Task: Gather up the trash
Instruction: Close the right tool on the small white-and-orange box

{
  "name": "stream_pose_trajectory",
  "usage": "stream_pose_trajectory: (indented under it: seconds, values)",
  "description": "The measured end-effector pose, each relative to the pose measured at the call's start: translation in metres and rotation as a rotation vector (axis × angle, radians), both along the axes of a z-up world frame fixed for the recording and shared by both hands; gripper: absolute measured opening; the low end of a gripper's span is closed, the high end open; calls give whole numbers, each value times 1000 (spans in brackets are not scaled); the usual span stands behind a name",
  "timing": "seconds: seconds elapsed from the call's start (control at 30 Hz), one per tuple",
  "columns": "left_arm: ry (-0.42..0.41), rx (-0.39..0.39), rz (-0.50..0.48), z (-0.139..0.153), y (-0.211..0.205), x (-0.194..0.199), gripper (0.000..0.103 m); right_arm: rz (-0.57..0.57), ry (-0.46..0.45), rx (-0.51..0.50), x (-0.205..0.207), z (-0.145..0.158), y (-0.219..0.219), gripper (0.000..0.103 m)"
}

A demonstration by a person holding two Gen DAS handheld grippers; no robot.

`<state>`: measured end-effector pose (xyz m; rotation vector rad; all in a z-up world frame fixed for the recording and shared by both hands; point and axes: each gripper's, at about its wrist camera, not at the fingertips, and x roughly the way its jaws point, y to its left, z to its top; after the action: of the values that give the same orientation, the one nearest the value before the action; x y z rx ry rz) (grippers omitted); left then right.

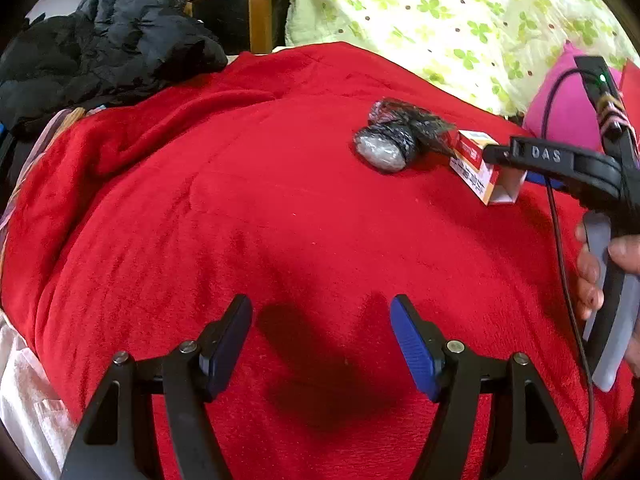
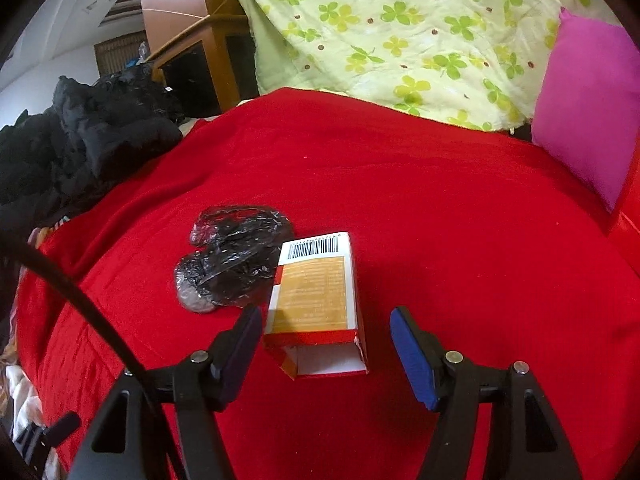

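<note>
Between the right gripper (image 2: 326, 344) fingers lies an open-ended carton (image 2: 316, 304), untouched.

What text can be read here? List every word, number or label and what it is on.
"DAS": on the right hand-held gripper.
Barcode with digits: on the box, digits too small to read.
Orange panel print on the box: blurred.
Red side print on the box: unreadable.

blanket (image 2: 440, 200): red | quilt (image 2: 400, 40): pale green, clover-printed | pillow (image 2: 588, 112): magenta | carton (image 2: 316, 292): red, white, orange | bag (image 2: 236, 256): black
</note>
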<state>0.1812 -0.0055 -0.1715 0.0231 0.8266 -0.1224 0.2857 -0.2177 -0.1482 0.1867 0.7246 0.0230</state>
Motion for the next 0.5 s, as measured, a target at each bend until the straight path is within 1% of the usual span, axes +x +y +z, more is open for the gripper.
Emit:
stream_pose_trajectory:
  seconds: [0.03,0.07,0.2,0.27,0.4,0.5]
  values:
    - [-2,4,-4,0,-1,0,72,11,1,6,1,0,0,57]
    - [-5,9,-5,0,-3,0,72,21,9,5,3,-1,1,49]
    - [-14,17,1,1,-3,0,72,32,8,1,0,-1,1,48]
    - [-10,18,11,-1,-1,1,72,35,7,17,-4,0,-2,48]
    - [-13,21,17,-2,-1,0,72,18,3,80,-16,5,-16,48]
    - [-23,24,10,-3,-3,-1,72,6,-1,72,-26,9,-20,48]
